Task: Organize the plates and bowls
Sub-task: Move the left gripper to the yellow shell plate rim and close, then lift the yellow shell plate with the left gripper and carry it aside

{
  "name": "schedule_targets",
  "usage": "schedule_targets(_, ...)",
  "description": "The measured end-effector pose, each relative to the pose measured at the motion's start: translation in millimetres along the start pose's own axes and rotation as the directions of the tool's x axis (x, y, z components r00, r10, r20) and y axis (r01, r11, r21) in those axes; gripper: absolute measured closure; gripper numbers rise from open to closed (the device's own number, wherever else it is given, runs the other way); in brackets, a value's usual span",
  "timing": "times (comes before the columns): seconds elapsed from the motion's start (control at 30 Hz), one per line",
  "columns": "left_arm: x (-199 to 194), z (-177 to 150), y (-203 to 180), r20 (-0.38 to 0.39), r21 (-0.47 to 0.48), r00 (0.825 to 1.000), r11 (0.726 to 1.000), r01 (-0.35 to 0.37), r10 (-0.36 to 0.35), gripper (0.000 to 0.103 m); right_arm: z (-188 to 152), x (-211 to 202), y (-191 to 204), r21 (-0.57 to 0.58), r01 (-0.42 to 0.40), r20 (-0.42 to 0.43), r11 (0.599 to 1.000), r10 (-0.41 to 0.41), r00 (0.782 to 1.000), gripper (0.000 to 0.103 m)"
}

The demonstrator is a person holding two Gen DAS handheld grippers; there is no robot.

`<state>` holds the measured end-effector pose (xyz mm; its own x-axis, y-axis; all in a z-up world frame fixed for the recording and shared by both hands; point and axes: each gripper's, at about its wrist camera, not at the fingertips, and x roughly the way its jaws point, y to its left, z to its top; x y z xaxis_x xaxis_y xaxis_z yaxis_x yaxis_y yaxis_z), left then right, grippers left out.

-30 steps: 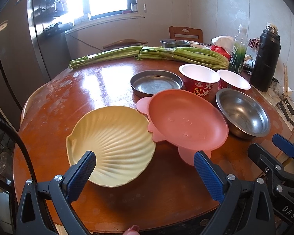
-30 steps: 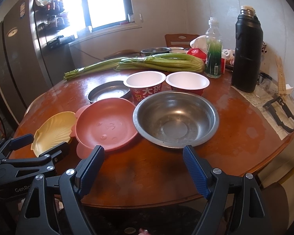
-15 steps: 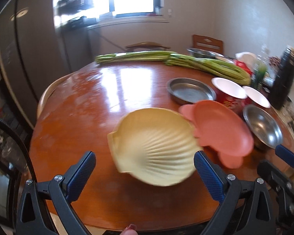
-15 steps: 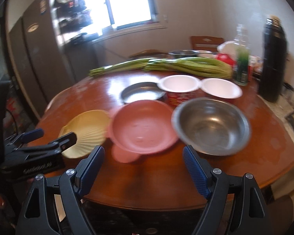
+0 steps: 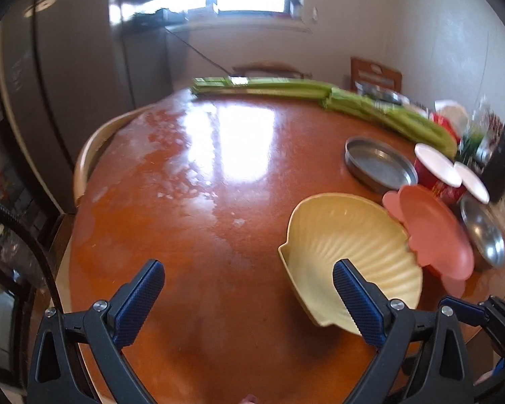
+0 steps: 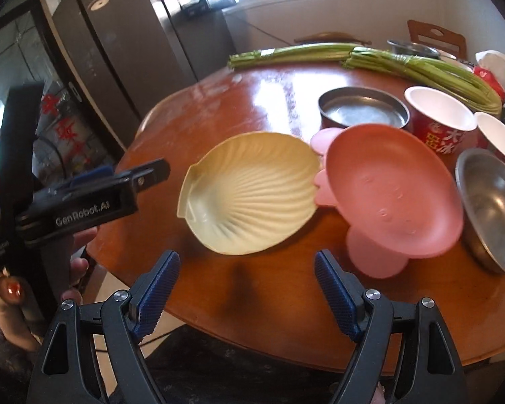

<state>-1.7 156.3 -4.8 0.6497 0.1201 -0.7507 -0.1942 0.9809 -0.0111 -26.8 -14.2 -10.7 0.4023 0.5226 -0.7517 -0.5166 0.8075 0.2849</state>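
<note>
Both grippers wide open, holding nothing. Left gripper [image 5: 247,298]: shell plate [image 5: 350,256] behind its right finger. Right gripper [image 6: 247,284]: plate just ahead.

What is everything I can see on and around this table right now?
Shell plate: one, cream, near table edge, touching the pink plate.
Pink plate: one, right of the shell plate.
Steel bowl: one, silver, far right.
Steel pan: one, grey, behind the pink plate.
Paper cups: two, red with white insides, right of the pan.
Green stalks: bundles, far edge.
Table: one, round, reddish wood.
Fridge: one, dark, left.
Left tool: black, blue pads, open.
Right tool: same, open.
Hand: holding the left tool.
</note>
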Motion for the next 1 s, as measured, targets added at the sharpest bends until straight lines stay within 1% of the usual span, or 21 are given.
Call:
schedule_targets(0.07, 14, 3, -6, -0.033, 0.034, 0.999, 0.999, 0.029, -0.028, 0.002, 0, 8, 1, 0.023, -0.008, -0.024, 1.0, 0.009, 1.0, 0.02)
schedule_targets(0.1, 23, 4, -10, -0.057, 0.055, 0.998, 0.998, 0.03, -0.026, 0.002, 2, 12, -1, 0.035, -0.005, -0.036, 0.999, 0.006, 0.999, 0.02)
schedule_targets(0.17, 33, 6, -16, -0.067, 0.09, 0.998, 0.996, 0.014, -0.008, 0.002, 1, 19, -2, 0.064, 0.007, -0.053, 0.998, -0.004, 0.999, 0.02)
schedule_targets(0.23, 38, 8, -18, -0.069, 0.107, 0.997, 0.994, 0.024, -0.017, 0.002, 0, 21, -4, 0.08, 0.009, -0.059, 0.997, -0.004, 0.998, 0.02)
schedule_targets(0.33, 46, 13, -20, -0.09, 0.106, 0.992, 0.989, 0.102, -0.093, 0.002, 2, 25, -6, 0.099, 0.018, -0.052, 0.995, -0.013, 0.999, 0.02)
schedule_targets(0.4, 48, 16, -20, -0.09, 0.107, 0.989, 0.986, 0.127, -0.117, 0.002, 4, 27, -7, 0.098, 0.03, -0.043, 0.995, -0.026, 0.999, 0.02)
schedule_targets(0.5, 53, 17, -24, -0.083, 0.127, 0.992, 0.987, 0.1, -0.09, 0.005, 4, 31, -8, 0.091, 0.043, -0.05, 0.995, -0.039, 0.998, 0.02)
schedule_targets(0.57, 59, 18, -28, -0.102, 0.133, 0.99, 0.985, 0.107, -0.094, 0.012, 5, 35, -10, 0.1, 0.042, -0.049, 0.994, -0.037, 0.998, 0.02)
schedule_targets(0.63, 62, 17, -29, -0.113, 0.135, 0.988, 0.984, 0.117, -0.102, 0.017, 10, 37, -10, 0.089, 0.058, -0.036, 0.994, -0.055, 0.998, 0.021)
schedule_targets(0.67, 62, 16, -29, -0.116, 0.136, 0.988, 0.984, 0.119, -0.103, 0.021, 11, 37, -10, 0.088, 0.059, -0.034, 0.994, -0.056, 0.998, 0.023)
schedule_targets(0.73, 64, 16, -31, -0.127, 0.135, 0.985, 0.982, 0.13, -0.113, 0.028, 13, 39, -9, 0.081, 0.054, -0.038, 0.995, -0.051, 0.998, 0.024)
schedule_targets(0.8, 65, 16, -32, -0.134, 0.13, 0.982, 0.98, 0.153, -0.135, 0.031, 15, 41, -6, 0.06, 0.053, -0.034, 0.997, -0.051, 0.998, 0.026)
schedule_targets(0.87, 66, 15, -33, -0.144, 0.131, 0.978, 0.976, 0.171, -0.152, 0.041, 15, 41, -1, 0.034, 0.046, -0.025, 0.998, -0.045, 0.999, 0.027)
schedule_targets(0.9, 66, 14, -34, -0.148, 0.131, 0.976, 0.975, 0.179, -0.159, 0.043, 15, 41, 1, 0.026, 0.046, -0.022, 0.999, -0.046, 0.999, 0.027)
schedule_targets(1.0, 66, 16, -32, -0.146, 0.128, 0.978, 0.977, 0.17, -0.151, 0.044, 17, 40, 6, -0.001, 0.055, -0.006, 0.999, -0.055, 0.998, 0.027)
